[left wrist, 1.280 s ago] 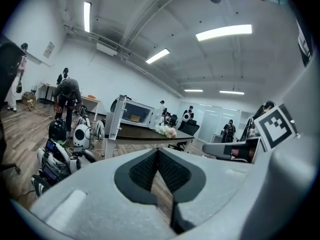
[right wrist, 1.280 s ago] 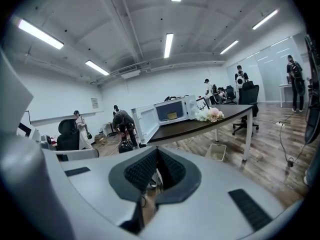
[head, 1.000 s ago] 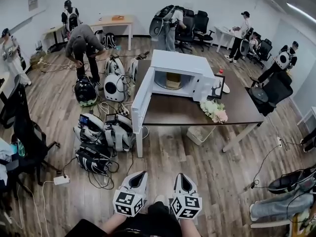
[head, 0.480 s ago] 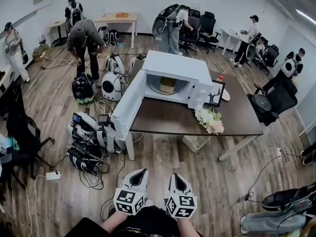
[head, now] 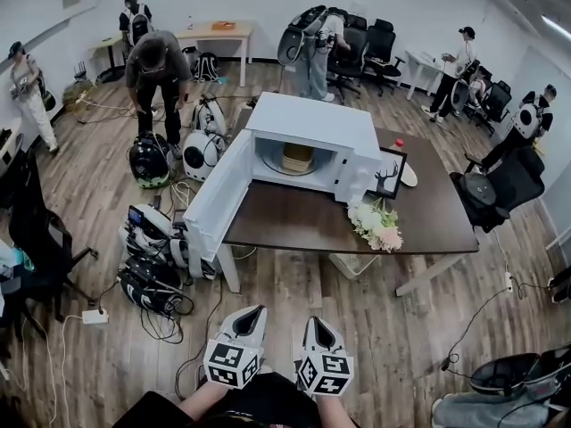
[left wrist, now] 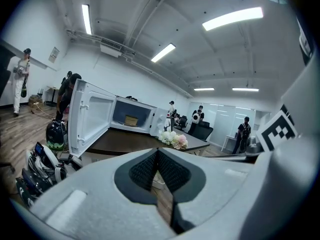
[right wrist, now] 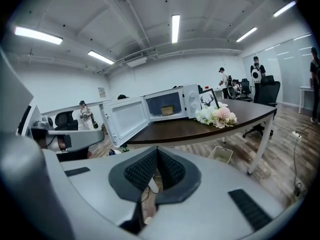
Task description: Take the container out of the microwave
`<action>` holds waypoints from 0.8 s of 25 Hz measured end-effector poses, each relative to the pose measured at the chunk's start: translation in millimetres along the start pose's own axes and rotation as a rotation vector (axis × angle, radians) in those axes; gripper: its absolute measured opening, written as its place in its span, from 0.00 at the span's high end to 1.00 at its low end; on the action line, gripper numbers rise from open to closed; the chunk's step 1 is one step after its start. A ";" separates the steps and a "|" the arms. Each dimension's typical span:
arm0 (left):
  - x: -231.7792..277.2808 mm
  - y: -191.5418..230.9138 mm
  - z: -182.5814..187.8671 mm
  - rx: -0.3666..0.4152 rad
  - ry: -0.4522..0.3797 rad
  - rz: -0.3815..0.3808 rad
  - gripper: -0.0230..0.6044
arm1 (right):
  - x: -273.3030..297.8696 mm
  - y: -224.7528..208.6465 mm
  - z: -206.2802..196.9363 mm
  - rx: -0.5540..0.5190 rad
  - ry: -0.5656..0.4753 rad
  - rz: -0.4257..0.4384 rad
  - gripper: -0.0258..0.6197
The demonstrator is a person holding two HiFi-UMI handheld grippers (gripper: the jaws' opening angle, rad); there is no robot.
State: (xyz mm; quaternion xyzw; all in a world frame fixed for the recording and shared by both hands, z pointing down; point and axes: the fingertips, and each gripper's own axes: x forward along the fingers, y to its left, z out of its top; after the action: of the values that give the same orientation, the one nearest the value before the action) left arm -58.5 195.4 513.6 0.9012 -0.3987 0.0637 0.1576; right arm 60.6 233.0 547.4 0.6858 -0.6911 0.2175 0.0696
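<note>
While the container (head: 297, 157) sits inside the open-doored microwave (head: 312, 119), well apart from the left gripper (head: 258, 311) and right gripper (head: 313, 320), both pressed together and empty, approach looks the step in hand; next calls for closing in and spreading jaws.

A squat, round tan container (head: 297, 158) stands upright in the cavity of a boxy white microwave (head: 312, 119), its door swung wide open, on a dark brown table (head: 294, 217).
</note>
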 end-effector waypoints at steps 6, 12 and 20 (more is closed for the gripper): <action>26.0 6.2 3.3 0.001 0.025 -0.006 0.95 | 20.4 -14.7 12.4 0.010 0.007 -0.007 0.95; 66.0 23.9 14.4 0.003 0.019 -0.020 0.95 | 50.3 -33.0 25.7 0.025 0.002 -0.040 0.95; 126.8 58.2 46.7 0.004 0.001 -0.047 0.95 | 114.2 -43.1 64.0 0.024 -0.001 -0.060 0.95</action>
State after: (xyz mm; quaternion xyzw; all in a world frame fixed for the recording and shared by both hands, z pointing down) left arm -16.5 54.4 513.6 0.9106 -0.3772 0.0613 0.1574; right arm 109.9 104.4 544.0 0.7070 -0.6677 0.2232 0.0675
